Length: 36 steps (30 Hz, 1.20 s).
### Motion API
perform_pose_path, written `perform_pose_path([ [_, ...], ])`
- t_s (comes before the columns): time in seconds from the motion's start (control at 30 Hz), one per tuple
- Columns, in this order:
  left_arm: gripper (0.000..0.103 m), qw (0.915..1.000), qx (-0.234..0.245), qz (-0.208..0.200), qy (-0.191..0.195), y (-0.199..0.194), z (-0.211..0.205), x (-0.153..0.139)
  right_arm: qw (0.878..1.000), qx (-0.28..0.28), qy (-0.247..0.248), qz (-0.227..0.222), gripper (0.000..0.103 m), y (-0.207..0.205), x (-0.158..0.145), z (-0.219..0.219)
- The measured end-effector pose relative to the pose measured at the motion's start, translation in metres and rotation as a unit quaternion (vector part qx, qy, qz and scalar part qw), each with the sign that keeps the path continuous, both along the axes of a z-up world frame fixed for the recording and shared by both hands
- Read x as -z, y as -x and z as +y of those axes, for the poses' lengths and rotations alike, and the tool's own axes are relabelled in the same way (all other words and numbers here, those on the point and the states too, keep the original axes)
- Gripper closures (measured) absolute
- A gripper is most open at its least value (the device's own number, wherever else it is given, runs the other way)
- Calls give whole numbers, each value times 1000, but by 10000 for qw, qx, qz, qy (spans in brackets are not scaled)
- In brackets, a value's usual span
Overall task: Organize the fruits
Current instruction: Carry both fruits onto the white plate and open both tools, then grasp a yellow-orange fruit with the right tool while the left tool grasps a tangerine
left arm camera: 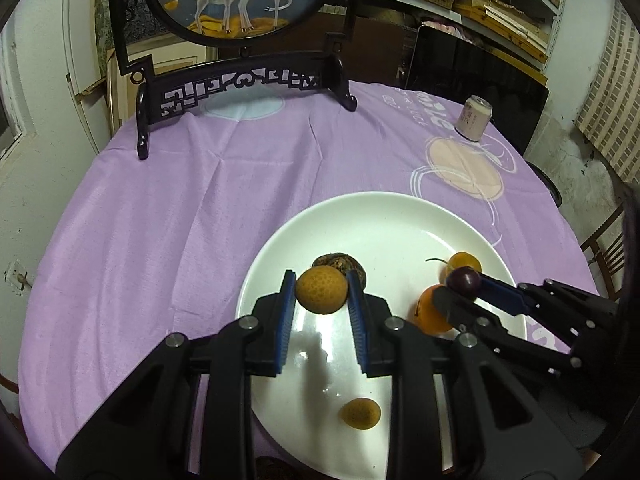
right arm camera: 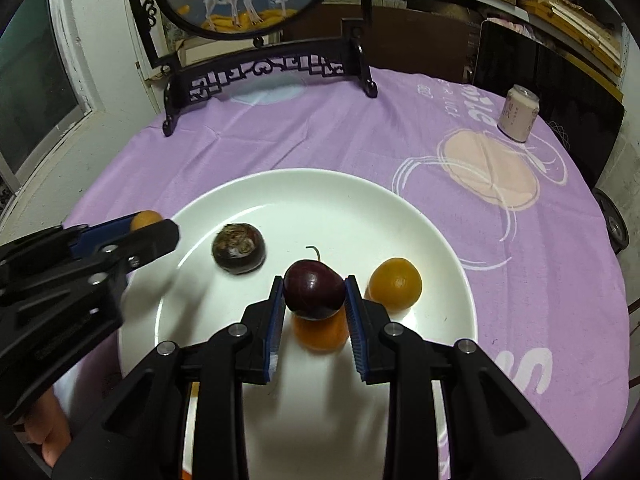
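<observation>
Blue-padded jaws fill the foreground of both views. Our left gripper (left arm camera: pixel 321 292) pinches a small tan fruit, a longan (left arm camera: pixel 321 291), above the near-left part of the white plate (left arm camera: pixel 360 216); our right gripper (right arm camera: pixel 314 294) pinches a dark cherry (right arm camera: pixel 314 290) above the plate's near-centre, directly over an orange (right arm camera: pixel 320 330). Both fruits appear lifted clear of the plate, though the height cannot be judged.

Already on the plate: a second longan (left arm camera: pixel 359 413) near its front rim, a dark brown wrinkled fruit (right arm camera: pixel 238 253) just beyond the left jaws, and a yellow-orange fruit (right arm camera: pixel 395 283) beside the right jaws. A purple cloth (left arm camera: pixel 200 200) covers the table; a can (left arm camera: pixel 473 118) and a deer screen (left arm camera: pixel 240 0) stand well apart at the back.

We judge the step in hand to be placing both held fruits on the plate. To do it well, we should lower each until it touches bare porcelain before spreading the jaws, since round fruit will roll on the glazed slope. The cherry should first be shifted sideways off the orange. Grip should stay light, as both skins bruise easily.

Orientation: the longan is slightly oval, its long axis running roughly across the jaws, side to side. The cherry is nearly round, with no clear long axis; a curved stem shows behind it, pointing up and away from us.
</observation>
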<state>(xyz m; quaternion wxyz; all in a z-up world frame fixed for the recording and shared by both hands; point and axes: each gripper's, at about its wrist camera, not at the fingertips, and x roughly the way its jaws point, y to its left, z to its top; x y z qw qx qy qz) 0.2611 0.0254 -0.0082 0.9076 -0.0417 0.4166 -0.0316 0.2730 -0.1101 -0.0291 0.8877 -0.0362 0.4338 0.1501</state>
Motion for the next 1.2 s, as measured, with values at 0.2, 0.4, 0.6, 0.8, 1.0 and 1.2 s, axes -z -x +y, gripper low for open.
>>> perform_pose_path([
  [0.2, 76, 10000, -54, -5, 7, 0, 1, 1, 9999, 71, -3, -137, 64, 0, 1, -2],
  [0.4, 57, 9999, -66, -76, 2, 6, 2, 2, 9996, 115, 34, -273, 59, 8, 1, -5],
  [0.6, 57, 9996, -112, -224, -105, 18, 8, 2, 9983, 301, 144, -477, 59, 38, 1, -22],
  [0.8, 53, 9995, -87, -299, 75, 26, 16, -3, 9986, 226, -21, -482, 59, 108, -4, -43],
  [1.0, 46, 9988, -43, -482, 99, 42, 16, -9, 9997, -99, 16, -238, 54, 177, 4, -52],
  [1.2, 39, 9962, -355, -741, 273, 108, 41, -2, 9994, 202, 291, 14, 54, 188, 30, -65],
])
